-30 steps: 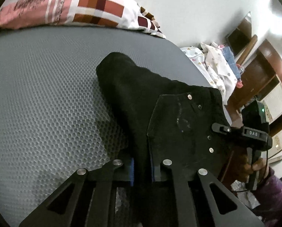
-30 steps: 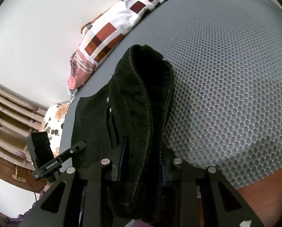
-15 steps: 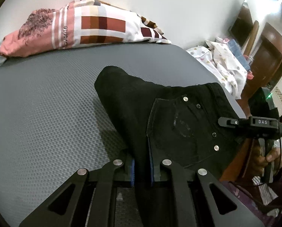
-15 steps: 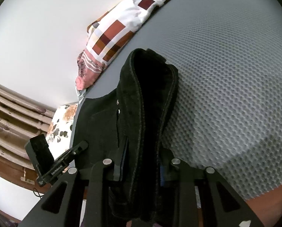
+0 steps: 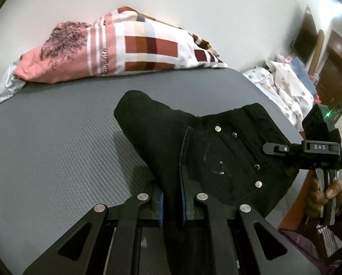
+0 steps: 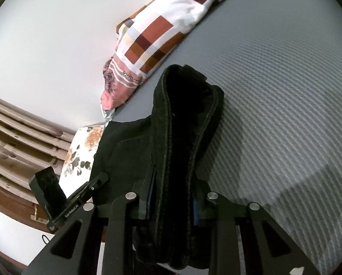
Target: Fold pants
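Note:
Black pants [image 5: 207, 151] with metal rivets and a back pocket hang lifted above the grey textured mat [image 5: 56, 151]. My left gripper [image 5: 172, 202] is shut on a fold of the black cloth between its blue pads. In the right wrist view the pants [image 6: 184, 126] show their thick waistband, bunched in several layers, and my right gripper [image 6: 174, 202] is shut on it. The right gripper [image 5: 285, 150] also appears at the right of the left wrist view, held by a hand [image 5: 326, 192]. The left gripper [image 6: 88, 191] shows at the lower left of the right wrist view.
A checked red, white and pink blanket [image 5: 125, 55] lies along the mat's far edge by the white wall. Spotted white laundry [image 5: 290, 87] is piled at the right near wooden furniture [image 5: 335, 78]. A floral cloth [image 6: 83, 153] and wooden slats [image 6: 15, 142] lie beyond the mat's left edge.
Both grippers have lifted and drawn back with the pants still gripped; the blanket and wall now show more fully, and the cloth hangs higher off the mat.

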Available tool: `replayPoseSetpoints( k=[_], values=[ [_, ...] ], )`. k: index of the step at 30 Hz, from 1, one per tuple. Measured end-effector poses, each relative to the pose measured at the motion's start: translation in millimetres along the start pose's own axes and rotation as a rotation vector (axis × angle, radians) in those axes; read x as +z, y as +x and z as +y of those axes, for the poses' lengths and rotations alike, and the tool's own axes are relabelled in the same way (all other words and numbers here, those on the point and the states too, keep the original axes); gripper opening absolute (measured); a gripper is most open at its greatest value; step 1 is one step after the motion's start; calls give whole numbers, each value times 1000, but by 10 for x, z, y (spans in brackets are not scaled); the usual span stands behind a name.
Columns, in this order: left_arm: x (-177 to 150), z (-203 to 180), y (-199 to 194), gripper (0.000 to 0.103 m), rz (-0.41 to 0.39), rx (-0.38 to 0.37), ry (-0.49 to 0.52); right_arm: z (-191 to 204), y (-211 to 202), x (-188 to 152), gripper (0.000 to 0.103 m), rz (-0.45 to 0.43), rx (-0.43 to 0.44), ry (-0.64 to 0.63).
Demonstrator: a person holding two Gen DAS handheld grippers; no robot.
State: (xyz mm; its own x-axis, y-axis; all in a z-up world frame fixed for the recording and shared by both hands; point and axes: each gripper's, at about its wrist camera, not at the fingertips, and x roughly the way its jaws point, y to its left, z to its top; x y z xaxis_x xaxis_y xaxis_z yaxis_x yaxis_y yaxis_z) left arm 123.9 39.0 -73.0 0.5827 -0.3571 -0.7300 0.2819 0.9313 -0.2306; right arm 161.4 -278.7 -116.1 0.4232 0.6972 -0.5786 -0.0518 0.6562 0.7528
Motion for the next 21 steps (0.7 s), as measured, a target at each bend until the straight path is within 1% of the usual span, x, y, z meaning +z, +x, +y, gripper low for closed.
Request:
replayPoseSetpoints(
  k=[7,21],
  values=[
    [270,292,24,11,-29,32,-34,183,340,275,24,18,21,-17],
    [785,904,277,11,-66,102,-82,444,1047,929,24,42,59,-45]
  ],
)
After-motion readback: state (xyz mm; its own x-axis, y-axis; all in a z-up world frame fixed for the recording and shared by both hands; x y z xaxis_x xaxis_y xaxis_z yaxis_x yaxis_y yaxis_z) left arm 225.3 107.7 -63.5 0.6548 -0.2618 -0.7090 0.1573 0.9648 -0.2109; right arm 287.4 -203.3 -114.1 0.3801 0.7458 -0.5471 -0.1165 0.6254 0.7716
